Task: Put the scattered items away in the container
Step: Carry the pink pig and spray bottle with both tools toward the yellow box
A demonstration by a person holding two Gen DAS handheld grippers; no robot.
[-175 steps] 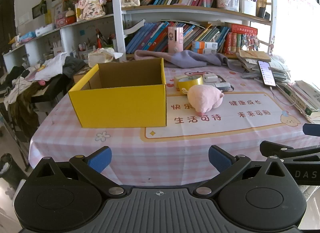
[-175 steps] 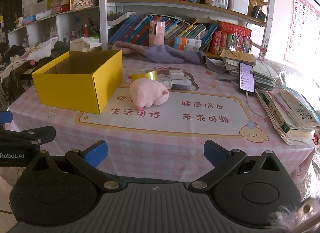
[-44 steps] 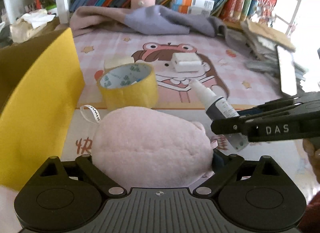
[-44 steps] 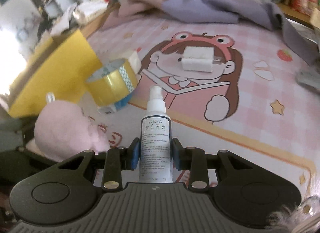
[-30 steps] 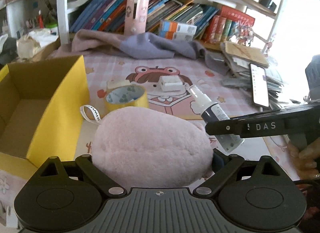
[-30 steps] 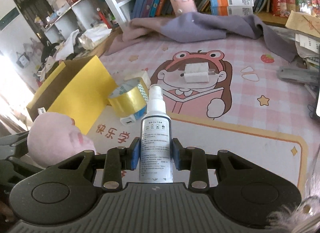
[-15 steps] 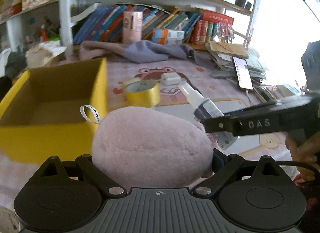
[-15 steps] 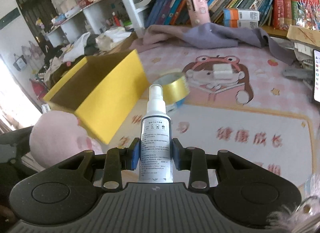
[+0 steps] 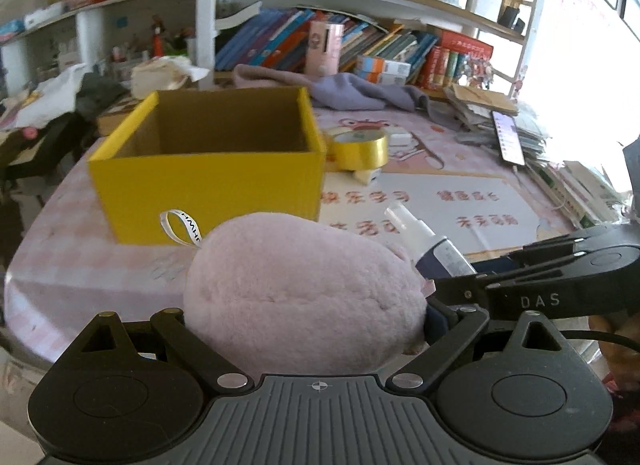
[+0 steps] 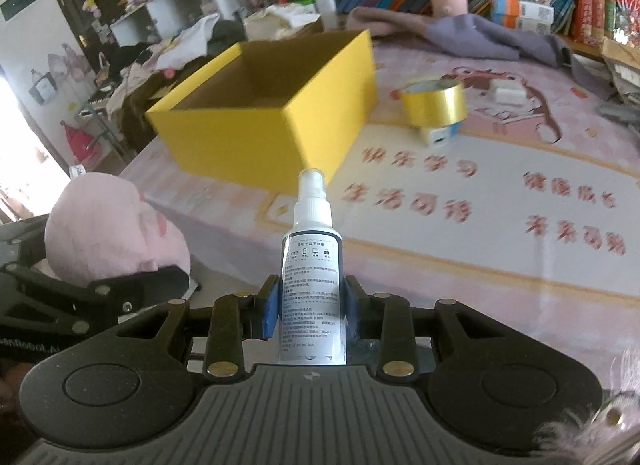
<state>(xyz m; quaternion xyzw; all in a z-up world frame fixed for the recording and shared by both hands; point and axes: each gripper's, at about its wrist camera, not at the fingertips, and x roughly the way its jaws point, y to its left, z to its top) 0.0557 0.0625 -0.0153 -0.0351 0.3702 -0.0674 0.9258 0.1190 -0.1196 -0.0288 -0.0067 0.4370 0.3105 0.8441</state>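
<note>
Two hand-held grippers hover above the near edge of a table (image 9: pixel 80 265) covered in a pink checked cloth; each carries one item. The left gripper (image 9: pixel 308 317) has its fingers pressed against the sides of a pink plush (image 9: pixel 304 289), pinching it; the plush fills the space between them, and a white ribbon loop (image 9: pixel 180 227) sticks up from its far left side. In the right wrist view the same plush (image 10: pixel 112 229) shows at the left, held off the table. The right gripper (image 10: pixel 308 307) has its blue pads (image 10: pixel 270 309) closed on the body of a spray bottle (image 10: pixel 312 281); the bottle stands upright between them, white nozzle pointing away from the camera, dark blue with a white printed label. From the left wrist view the bottle (image 9: pixel 432 245) sits just right of the plush, tilted, with the right gripper's black arm below it.

Beyond both, near the left edge of the table, stands an open yellow box (image 9: pixel 208 185); its visible inside is bare brown card; seen from the right, the box (image 10: pixel 272 121) lies straight ahead of the bottle's nozzle. Just beside the box's right wall sits a roll of gold tape (image 9: pixel 360 149); a small white and blue object (image 10: pixel 438 135) lies touching the roll's near side. Further right on the cartoon mat rests a small white block (image 10: pixel 508 93). A grey cloth (image 9: pixel 360 91) is heaped along the far edge, below shelves of books (image 9: pixel 360 45); a phone (image 9: pixel 508 137) lies on a stack of papers at the right edge.
</note>
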